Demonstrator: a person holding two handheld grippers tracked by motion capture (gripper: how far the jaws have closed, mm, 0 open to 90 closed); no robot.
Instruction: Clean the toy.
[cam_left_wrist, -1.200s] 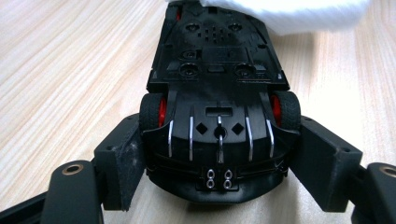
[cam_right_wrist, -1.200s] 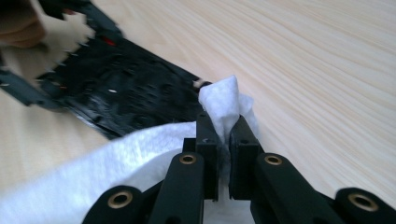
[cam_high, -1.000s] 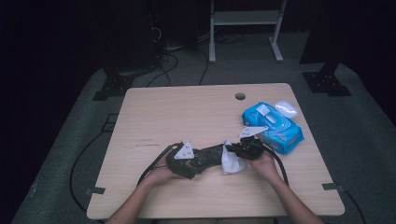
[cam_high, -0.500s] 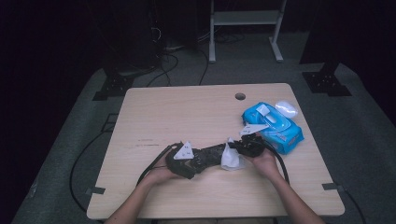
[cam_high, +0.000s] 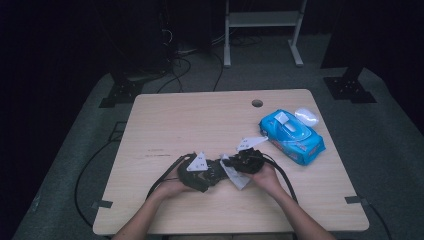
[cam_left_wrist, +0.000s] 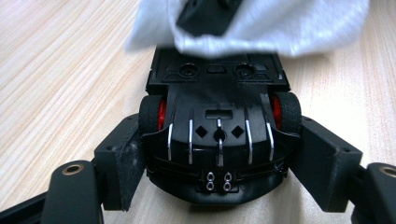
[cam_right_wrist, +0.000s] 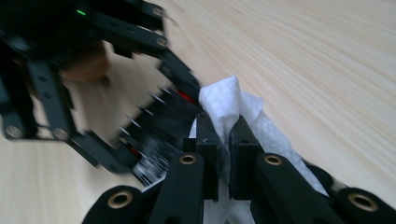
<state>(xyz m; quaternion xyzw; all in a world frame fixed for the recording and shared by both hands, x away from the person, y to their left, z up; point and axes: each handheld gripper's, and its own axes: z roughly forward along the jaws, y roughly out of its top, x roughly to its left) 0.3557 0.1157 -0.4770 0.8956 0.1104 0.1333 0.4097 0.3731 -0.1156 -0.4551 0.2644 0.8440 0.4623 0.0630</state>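
A black toy car (cam_left_wrist: 219, 135) with red wheel hubs sits clamped at its sides in my left gripper (cam_left_wrist: 219, 161), its ribbed end facing the camera. In the high view the left gripper (cam_high: 212, 175) lies low on the wooden table (cam_high: 190, 120) near the front edge. My right gripper (cam_right_wrist: 223, 126) is shut on a white wipe (cam_right_wrist: 224, 100), which is pressed against the car (cam_right_wrist: 159, 126). The wipe (cam_left_wrist: 280, 28) covers the car's far end. In the high view the right gripper (cam_high: 235, 165) meets the left one, with the wipe (cam_high: 237, 177) between them.
A blue wipes packet (cam_high: 292, 135) lies at the right of the table, with a small white object (cam_high: 306, 116) just behind it. There is a cable hole (cam_high: 257, 103) near the far edge. Cables trail from both grippers toward the front. A white frame (cam_high: 262, 30) stands on the floor beyond.
My right gripper has slid left with the wipe, closer onto the car. The left gripper and the car have stayed put.
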